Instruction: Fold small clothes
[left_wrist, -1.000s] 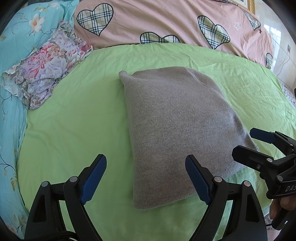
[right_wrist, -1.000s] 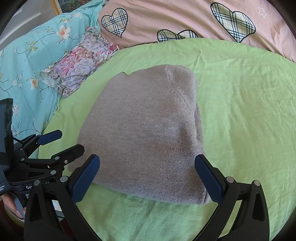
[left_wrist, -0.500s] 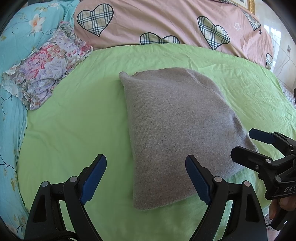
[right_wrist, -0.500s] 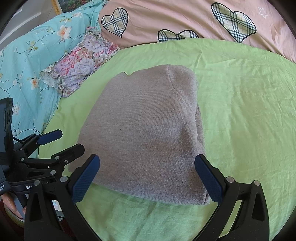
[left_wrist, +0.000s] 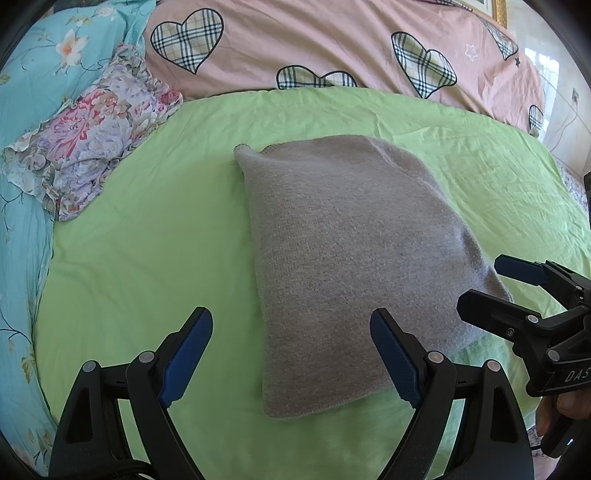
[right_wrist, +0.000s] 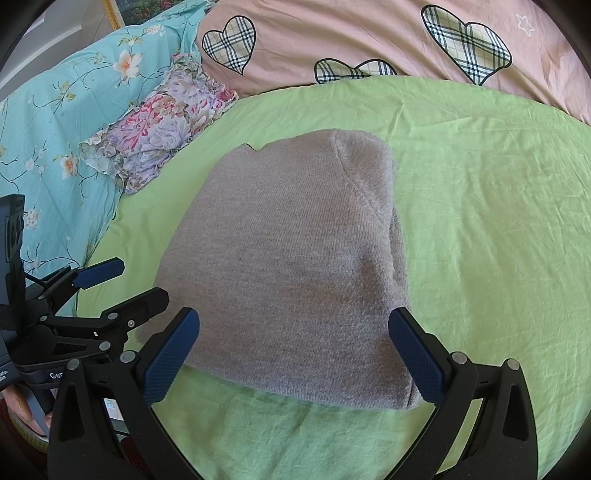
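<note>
A grey knitted garment lies folded into a flat rectangle on the green sheet; the right wrist view shows the garment too. My left gripper hovers over the garment's near left corner, jaws wide open with nothing between them. My right gripper stands wide open above the garment's near edge, pads clear of the cloth. Each gripper appears in the other's view: the right gripper at the right edge, the left gripper at the lower left.
A floral folded cloth lies at the far left of the sheet. A pink quilt with plaid hearts runs along the back, and a turquoise flowered cover lies on the left. A hand grips the right tool.
</note>
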